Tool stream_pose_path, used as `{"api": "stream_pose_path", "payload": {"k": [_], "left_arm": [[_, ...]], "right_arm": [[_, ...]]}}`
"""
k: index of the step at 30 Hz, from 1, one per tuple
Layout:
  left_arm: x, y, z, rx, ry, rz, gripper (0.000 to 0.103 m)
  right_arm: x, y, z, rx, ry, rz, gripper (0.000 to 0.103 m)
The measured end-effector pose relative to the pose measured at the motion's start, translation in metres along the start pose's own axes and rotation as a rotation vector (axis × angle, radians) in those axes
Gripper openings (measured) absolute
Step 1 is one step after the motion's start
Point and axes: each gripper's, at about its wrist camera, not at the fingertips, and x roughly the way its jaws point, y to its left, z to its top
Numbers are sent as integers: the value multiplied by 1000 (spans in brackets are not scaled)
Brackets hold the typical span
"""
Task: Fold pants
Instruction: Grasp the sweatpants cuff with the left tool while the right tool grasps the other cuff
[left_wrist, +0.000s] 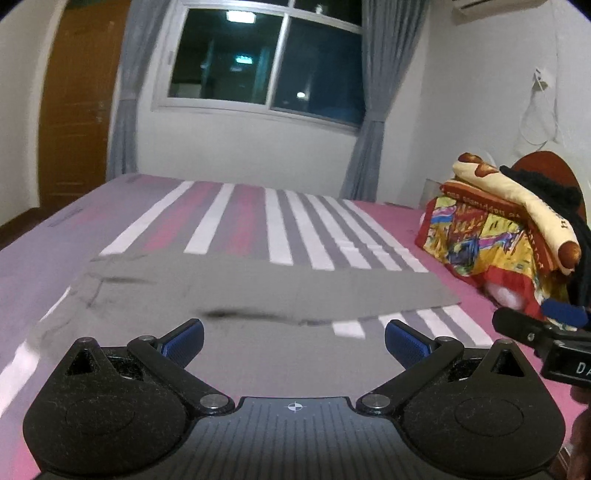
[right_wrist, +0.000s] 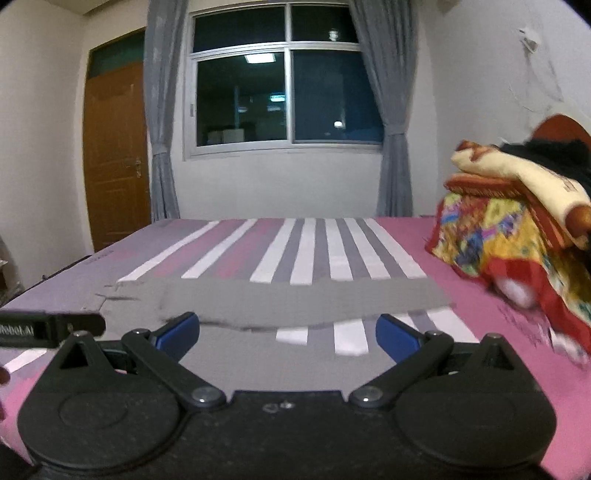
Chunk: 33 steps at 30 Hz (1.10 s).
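Grey pants (left_wrist: 258, 291) lie spread flat across the striped bed, waist to the left and legs running right; they show too in the right wrist view as grey pants (right_wrist: 280, 299). My left gripper (left_wrist: 294, 341) hovers open just above the near part of the cloth, holding nothing. In its own view my right gripper (right_wrist: 287, 334) is open too, over the near leg and the gap between the legs. The right gripper's body (left_wrist: 543, 332) shows at the right edge of the left view, and the left gripper's body (right_wrist: 48, 328) at the left edge of the right view.
The bed (left_wrist: 391, 218) has a pink, grey and white striped sheet. A pile of colourful blankets and a cream pillow (left_wrist: 498, 229) sits at the right, by a wooden headboard. Behind are a window with grey curtains (right_wrist: 288, 96) and a wooden door (right_wrist: 114, 147).
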Motion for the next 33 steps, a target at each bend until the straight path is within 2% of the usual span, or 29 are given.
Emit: {"api": "stream_pose_path", "payload": {"k": [1, 2, 4, 6, 9, 10, 13, 18, 20, 24, 25, 26, 27, 30, 33], "left_arm": [[12, 6, 16, -51, -1, -29, 103], [26, 10, 30, -58, 6, -37, 103], [58, 12, 55, -7, -1, -1, 103], [94, 16, 78, 29, 9, -9, 103], [156, 35, 99, 54, 75, -24, 103], [182, 44, 102, 80, 97, 11, 103], [231, 73, 112, 151, 115, 47, 103], [292, 170, 90, 191, 231, 155, 103], [303, 219, 81, 197, 267, 215, 103], [310, 293, 67, 248, 351, 265, 102], [311, 312, 62, 244, 380, 257, 99], [314, 326, 58, 234, 410, 256, 84], [318, 338, 54, 224, 434, 250, 80], [327, 357, 46, 212, 449, 208, 80], [342, 366, 37, 208, 479, 130, 80]], "right_arm": [[13, -5, 11, -14, -4, 18, 102], [25, -7, 19, -29, -2, 26, 102], [57, -15, 38, -61, 6, 43, 102], [86, -21, 52, -66, 15, 67, 102], [136, -34, 69, -45, 41, 135, 102], [155, -39, 75, -39, 51, 152, 101], [197, -48, 84, -22, 61, 183, 100], [271, -43, 81, -43, 109, 269, 100], [302, -32, 74, -80, 141, 309, 100], [358, -6, 63, -146, 188, 382, 99], [374, 1, 58, -154, 205, 405, 99], [387, 7, 56, -159, 218, 421, 99], [400, 15, 56, -169, 227, 426, 99], [435, 36, 43, -179, 270, 465, 99], [459, 54, 35, -202, 292, 497, 98]]}}
